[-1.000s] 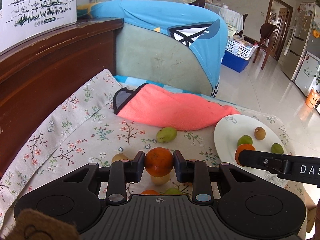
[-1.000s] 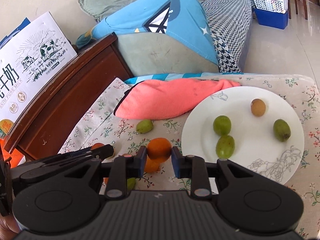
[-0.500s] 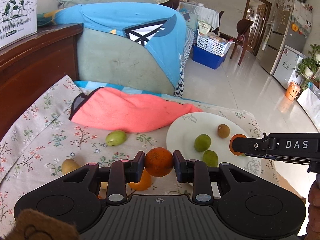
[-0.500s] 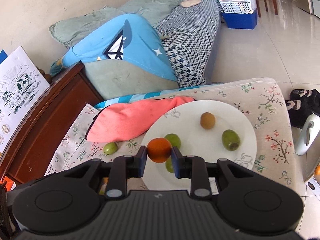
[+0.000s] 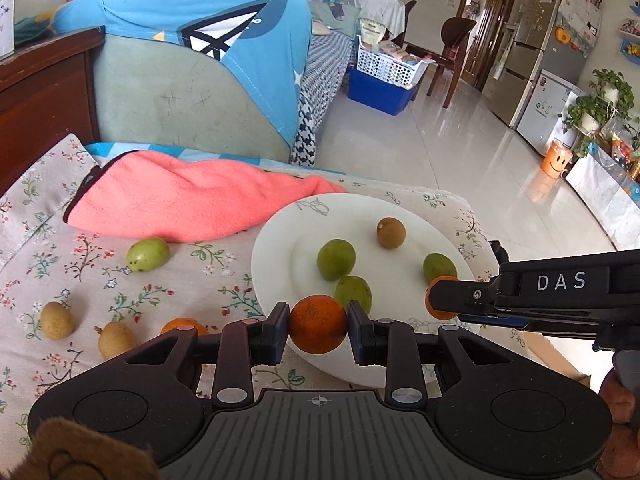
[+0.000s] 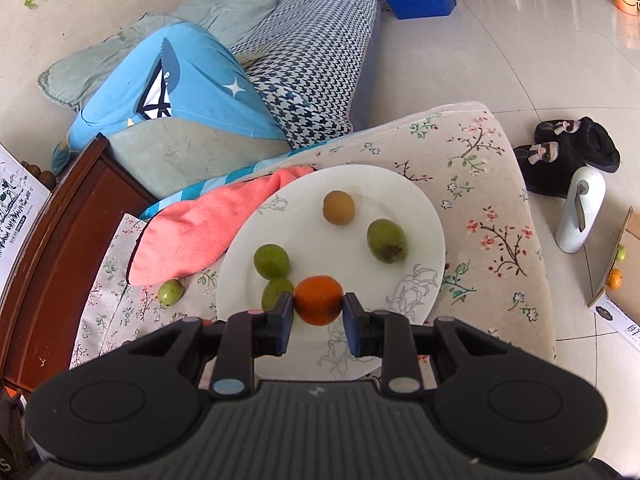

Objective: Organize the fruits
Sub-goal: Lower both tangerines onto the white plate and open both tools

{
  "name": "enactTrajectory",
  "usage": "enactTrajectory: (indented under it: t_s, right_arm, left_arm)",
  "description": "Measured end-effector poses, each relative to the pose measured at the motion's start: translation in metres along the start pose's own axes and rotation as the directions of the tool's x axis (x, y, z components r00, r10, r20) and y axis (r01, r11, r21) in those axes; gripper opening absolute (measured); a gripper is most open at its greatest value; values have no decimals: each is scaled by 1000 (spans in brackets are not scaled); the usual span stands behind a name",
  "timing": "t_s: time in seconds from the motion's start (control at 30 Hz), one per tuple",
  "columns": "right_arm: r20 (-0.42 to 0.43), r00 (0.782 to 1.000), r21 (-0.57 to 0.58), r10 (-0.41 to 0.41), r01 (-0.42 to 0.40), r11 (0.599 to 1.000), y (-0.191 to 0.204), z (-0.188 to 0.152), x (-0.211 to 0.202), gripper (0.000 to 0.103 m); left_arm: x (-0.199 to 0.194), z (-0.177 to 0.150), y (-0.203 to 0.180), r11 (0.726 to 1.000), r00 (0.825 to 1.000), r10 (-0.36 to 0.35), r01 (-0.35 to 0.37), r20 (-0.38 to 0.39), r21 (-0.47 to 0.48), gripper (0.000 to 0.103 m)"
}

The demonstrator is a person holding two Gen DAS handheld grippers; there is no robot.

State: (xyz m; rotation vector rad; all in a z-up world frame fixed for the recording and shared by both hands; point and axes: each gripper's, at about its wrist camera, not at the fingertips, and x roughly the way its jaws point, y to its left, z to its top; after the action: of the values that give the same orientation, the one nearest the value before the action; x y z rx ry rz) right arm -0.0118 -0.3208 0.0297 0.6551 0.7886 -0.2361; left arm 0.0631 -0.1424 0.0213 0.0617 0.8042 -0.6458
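Observation:
My left gripper [image 5: 319,323] is shut on a small orange [image 5: 318,322], held over the near rim of the white plate [image 5: 276,240]. My right gripper [image 6: 319,307] is shut on a second orange [image 6: 319,299] above the plate [image 6: 420,208]; in the left wrist view it enters from the right with that orange [image 5: 434,306]. Three green fruits and one brown fruit [image 5: 391,232] lie on the plate. On the floral cloth left of the plate lie a green fruit [image 5: 147,254], two brown fruits [image 5: 57,319] and another orange [image 5: 182,326].
A pink towel [image 5: 192,200] lies behind the loose fruit, touching the plate's far rim. A dark wooden headboard [image 6: 48,248] borders the left side. The cloth-covered surface ends just right of the plate, with tiled floor, black slippers [image 6: 572,152] and a white bottle [image 6: 580,208] beyond.
Both grippers moved right with their oranges, from over the loose fruit on the cloth to over the plate. The right gripper also rolled, tilting its view.

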Motion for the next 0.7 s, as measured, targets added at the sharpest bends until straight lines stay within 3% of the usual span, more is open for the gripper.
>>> enactTrajectory:
  t_s: [0.43,0.7]
  right_arm:
    - [4,1000,47,-19,19,999,-7,0,5,30]
    - [44,999,33,-1,0,999,-2,3,-2,30]
  left_arm:
    - [6,5,-4,1000,1000,-22,22,19,-13,31]
    - [-10,16,3,998,997,20,-16,74,-53,56]
